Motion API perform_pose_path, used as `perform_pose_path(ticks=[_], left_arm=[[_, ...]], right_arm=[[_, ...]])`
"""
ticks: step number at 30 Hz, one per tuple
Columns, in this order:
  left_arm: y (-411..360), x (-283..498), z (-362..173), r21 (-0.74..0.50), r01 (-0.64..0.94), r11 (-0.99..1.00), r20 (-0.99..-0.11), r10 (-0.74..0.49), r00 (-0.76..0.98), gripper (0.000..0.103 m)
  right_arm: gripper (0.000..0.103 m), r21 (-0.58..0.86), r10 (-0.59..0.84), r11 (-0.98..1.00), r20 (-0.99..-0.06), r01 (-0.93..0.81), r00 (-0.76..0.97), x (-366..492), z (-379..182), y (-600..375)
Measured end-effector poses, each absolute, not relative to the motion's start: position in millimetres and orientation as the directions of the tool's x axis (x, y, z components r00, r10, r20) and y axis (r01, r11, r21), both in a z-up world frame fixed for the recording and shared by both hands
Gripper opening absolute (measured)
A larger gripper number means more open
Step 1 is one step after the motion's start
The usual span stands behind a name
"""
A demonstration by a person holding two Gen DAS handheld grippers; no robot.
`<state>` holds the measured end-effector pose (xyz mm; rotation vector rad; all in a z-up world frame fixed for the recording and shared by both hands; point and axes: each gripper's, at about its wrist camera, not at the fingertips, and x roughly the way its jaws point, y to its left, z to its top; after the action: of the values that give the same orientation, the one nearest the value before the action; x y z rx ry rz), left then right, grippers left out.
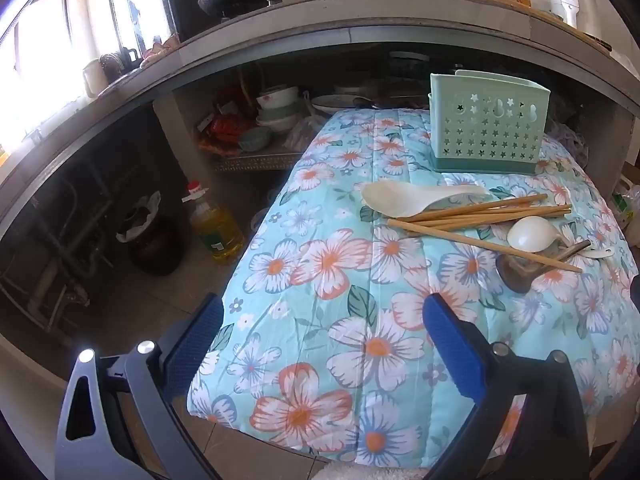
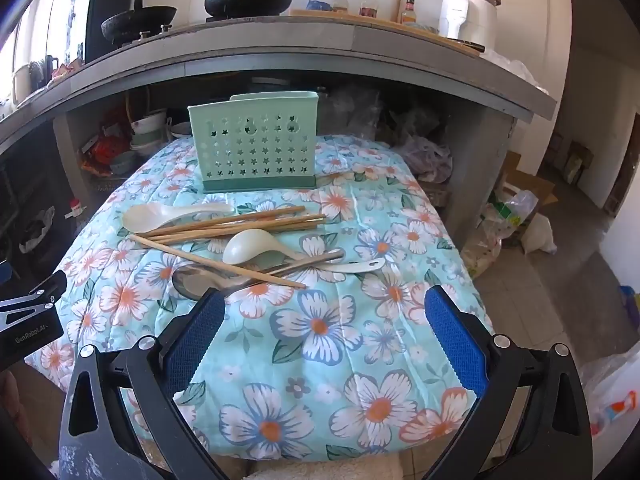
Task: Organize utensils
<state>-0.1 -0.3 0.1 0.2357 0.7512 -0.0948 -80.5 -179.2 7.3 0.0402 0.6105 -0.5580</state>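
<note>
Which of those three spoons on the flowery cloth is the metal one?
The shiny steel spoon, lying nearest the blue fingers under a wooden chopstick. The other two, a wide rice paddle and a rounder ladle, are cream plastic.

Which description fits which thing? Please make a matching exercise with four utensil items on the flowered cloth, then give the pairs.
Things:
1. utensil holder
2. chopsticks
3. metal spoon
4. flat white rice paddle

Descriptions:
A. shiny, nearest the right gripper
B. pale green, upright at the far end
C. wooden, in a loose pile
D. left end of the pile, touching the sticks

Pairs: 1-B, 2-C, 3-A, 4-D
</note>
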Motion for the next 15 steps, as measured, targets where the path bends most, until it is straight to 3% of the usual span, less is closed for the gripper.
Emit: perform_pose_path(ticks=[15], left_arm=[[-1.7, -0.6, 1.3, 0.163, 0.187, 0.969, -0.680, -0.026, 0.733, 0.098]], right_arm=[[0.095, -0.118, -0.484, 0.853, -0.544, 0.509, 0.685, -81.2, 11.5, -181.2]])
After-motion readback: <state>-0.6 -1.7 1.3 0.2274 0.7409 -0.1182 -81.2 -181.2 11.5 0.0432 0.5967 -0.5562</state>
